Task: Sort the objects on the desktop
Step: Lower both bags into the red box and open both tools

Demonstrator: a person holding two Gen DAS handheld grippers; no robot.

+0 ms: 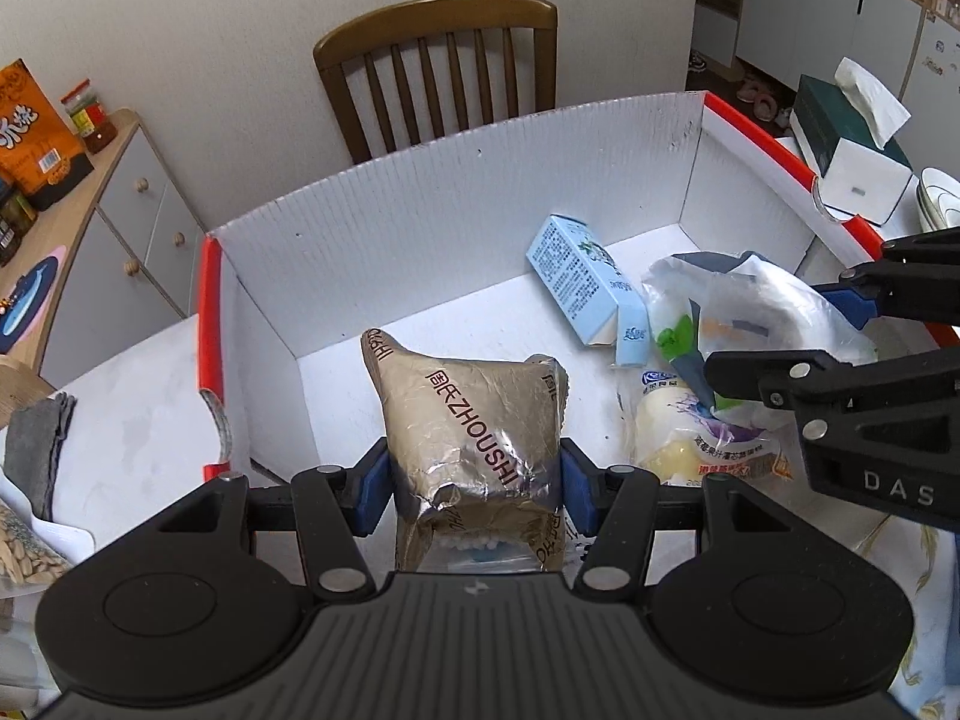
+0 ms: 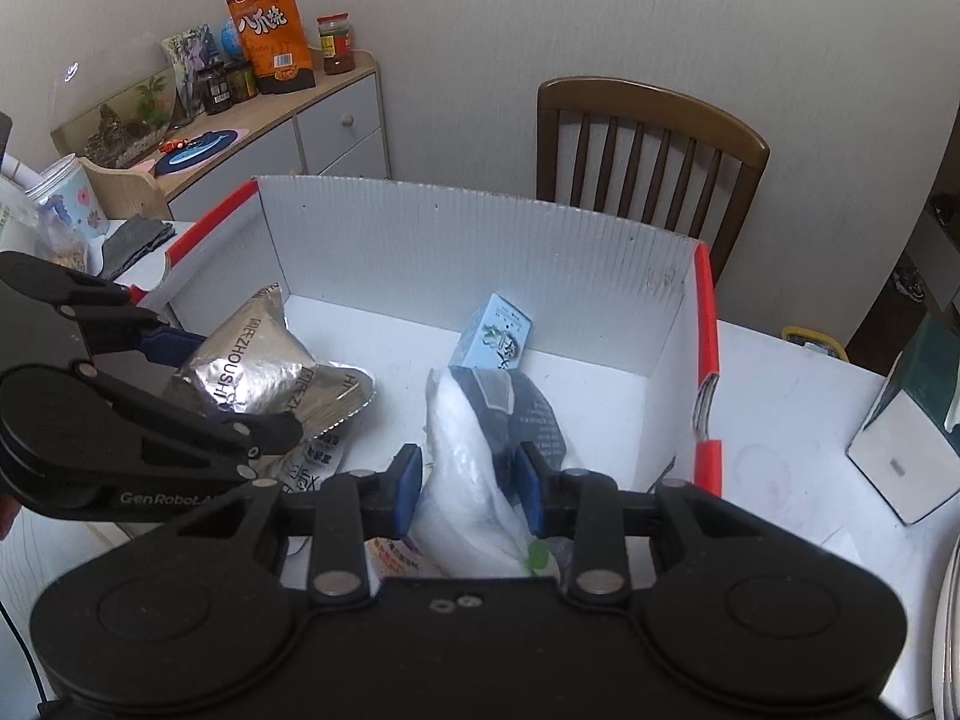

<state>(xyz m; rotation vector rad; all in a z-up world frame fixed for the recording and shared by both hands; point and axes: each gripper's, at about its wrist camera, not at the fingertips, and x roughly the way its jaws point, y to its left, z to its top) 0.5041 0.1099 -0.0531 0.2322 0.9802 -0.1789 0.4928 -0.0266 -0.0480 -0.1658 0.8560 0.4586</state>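
Note:
A white corrugated box with red rims (image 1: 420, 228) (image 2: 480, 252) stands on the table. My left gripper (image 1: 474, 486) is shut on a silver foil ZHOUSHI packet (image 1: 474, 420) inside the box; the packet also shows in the right wrist view (image 2: 264, 360). My right gripper (image 2: 468, 489) is shut on a clear plastic bag with a dark label (image 2: 480, 456), over the box's right part; the bag also shows in the left wrist view (image 1: 750, 306). A light blue carton (image 1: 582, 282) (image 2: 498, 336) lies in the box. A jelly packet (image 1: 702, 438) lies beside it.
A wooden chair (image 1: 438, 60) (image 2: 648, 144) stands behind the box. A tissue box (image 1: 852, 138) and plates (image 1: 942, 198) are at the right. A side cabinet (image 2: 270, 138) holds jars and an orange bag. A grey cloth (image 1: 36, 450) lies left of the box.

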